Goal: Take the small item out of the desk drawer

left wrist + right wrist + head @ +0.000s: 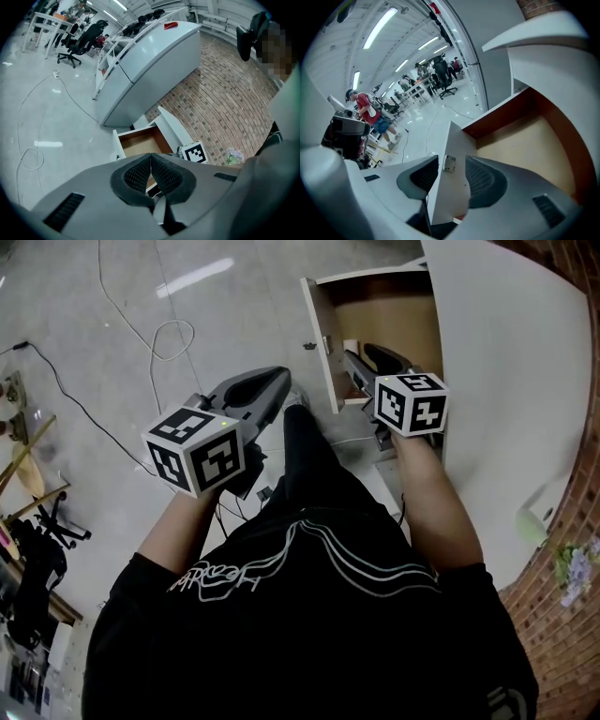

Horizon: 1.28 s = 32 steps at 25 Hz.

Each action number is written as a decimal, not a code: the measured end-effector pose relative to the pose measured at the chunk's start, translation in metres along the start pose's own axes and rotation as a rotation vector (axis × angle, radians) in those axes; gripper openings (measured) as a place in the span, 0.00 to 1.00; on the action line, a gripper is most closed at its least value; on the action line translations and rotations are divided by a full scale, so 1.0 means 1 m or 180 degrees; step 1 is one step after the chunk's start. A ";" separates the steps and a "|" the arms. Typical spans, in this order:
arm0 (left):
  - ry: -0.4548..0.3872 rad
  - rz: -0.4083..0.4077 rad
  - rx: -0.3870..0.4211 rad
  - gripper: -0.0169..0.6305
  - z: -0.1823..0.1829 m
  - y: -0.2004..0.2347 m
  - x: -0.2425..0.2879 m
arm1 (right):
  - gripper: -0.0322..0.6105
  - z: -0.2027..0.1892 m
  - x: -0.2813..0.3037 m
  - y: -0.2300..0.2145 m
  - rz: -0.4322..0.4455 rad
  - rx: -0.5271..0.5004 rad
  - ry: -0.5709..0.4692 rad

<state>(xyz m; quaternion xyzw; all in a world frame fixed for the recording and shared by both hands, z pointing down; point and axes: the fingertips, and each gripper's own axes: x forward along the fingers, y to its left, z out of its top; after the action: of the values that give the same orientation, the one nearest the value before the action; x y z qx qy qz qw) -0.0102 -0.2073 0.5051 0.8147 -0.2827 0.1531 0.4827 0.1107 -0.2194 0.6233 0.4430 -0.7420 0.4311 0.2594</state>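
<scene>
White surface (506, 381) fills the right of the head view, curving round to a brick wall (562, 615); pale grey floor (112, 352) with a loose cable (169, 334) takes the left. Between them the drawer (394, 324) stands pulled out; its long axis runs from the surface toward the open floor, with its white front panel (319, 334) at the floor end and its tan bottom board facing up. The left gripper view alone shows the drawer from off to one side, with brick behind it.

The right gripper view alone shows how the right tongs (450, 174) stand: released, one jaw outside the front panel and one inside; the panel's edge and a small metal plate (449, 163) lie between them, and a gap shows at the outer jaw. The left tongs (151, 157) hang over the floor well apart from the drawer, clenched on nothing, tips together.

Only the head view shows a small pale item (352, 346) in the drawer against the front panel, just beside the right tongs; it is too small to tell which way it points.
</scene>
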 end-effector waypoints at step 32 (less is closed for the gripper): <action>-0.0015 0.0468 -0.0477 0.06 -0.030 0.093 0.014 | 0.39 -0.092 0.113 -0.092 -0.0437 -0.0128 0.1584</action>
<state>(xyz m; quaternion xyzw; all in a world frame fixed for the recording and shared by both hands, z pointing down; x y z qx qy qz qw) -0.0552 -0.2202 0.5921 0.7537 -0.3534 0.1646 0.5291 0.1385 -0.2103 0.7927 0.3674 -0.6320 0.4934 0.4713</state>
